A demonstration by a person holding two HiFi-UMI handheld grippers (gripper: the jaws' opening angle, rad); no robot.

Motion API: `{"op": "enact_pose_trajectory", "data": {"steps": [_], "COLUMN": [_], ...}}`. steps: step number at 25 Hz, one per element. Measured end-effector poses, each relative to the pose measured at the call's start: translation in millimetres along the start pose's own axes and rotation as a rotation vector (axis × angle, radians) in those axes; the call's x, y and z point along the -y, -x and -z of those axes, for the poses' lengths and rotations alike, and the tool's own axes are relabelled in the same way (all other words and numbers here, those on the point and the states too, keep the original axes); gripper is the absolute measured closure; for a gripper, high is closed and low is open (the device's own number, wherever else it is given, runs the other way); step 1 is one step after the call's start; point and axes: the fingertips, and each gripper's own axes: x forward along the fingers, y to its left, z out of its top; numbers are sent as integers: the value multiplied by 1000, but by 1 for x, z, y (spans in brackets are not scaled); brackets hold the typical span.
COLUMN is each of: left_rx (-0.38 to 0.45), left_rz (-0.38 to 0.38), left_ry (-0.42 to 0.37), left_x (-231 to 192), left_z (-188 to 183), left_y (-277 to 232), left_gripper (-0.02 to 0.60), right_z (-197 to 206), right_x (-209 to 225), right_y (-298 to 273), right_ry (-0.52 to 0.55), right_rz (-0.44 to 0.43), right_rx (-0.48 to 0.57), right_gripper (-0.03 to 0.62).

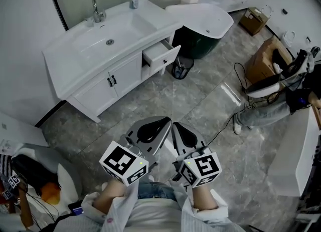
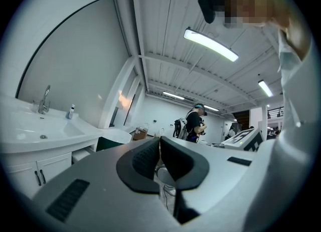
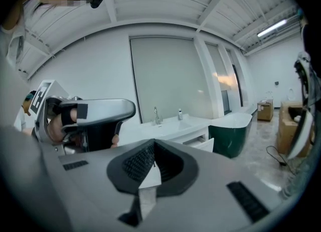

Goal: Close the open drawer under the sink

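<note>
A white vanity [image 1: 95, 83] with a sink [image 1: 108, 40] stands at the far left of the head view. Its drawer [image 1: 161, 55] at the right end is pulled out toward the floor space. The drawer [image 3: 204, 145] also shows, small, in the right gripper view, below the basin. My left gripper [image 1: 159, 122] and right gripper [image 1: 178, 126] are held side by side close to my body, far from the vanity, both pointing toward it. The left gripper [image 2: 159, 143] is shut on nothing, and so is the right gripper [image 3: 153, 148].
A white tub with a dark green side [image 1: 205, 25] stands right of the drawer, with a black bin [image 1: 181, 67] between them. Cardboard boxes [image 1: 268, 60], cables [image 1: 241, 75] and a seated person [image 1: 281, 100] lie to the right. Grey tiled floor [image 1: 165, 100] separates me from the vanity.
</note>
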Motion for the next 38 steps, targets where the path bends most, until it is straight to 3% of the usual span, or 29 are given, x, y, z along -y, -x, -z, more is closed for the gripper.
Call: {"op": "enact_pose_trajectory", "data": {"steps": [15,29,38], "left_rx": [-40,-56,-44], "left_rz": [51,20,-31], "left_ry": [-29,-19,-31], "left_x": [-110,-170,-211], "left_z": [-18,-24,-35], "left_y": [-75,-97,-156], "left_gripper": [558,558,558], "right_z": [-25,-29,-47], "right_x": [65,109,164], "right_y": [-120,-163,-216], "right_ry": [-23,-59,-42], "right_rz": [44,115,65], "right_rx": [-11,-43,-64], "right_gripper": [585,585,585]}}
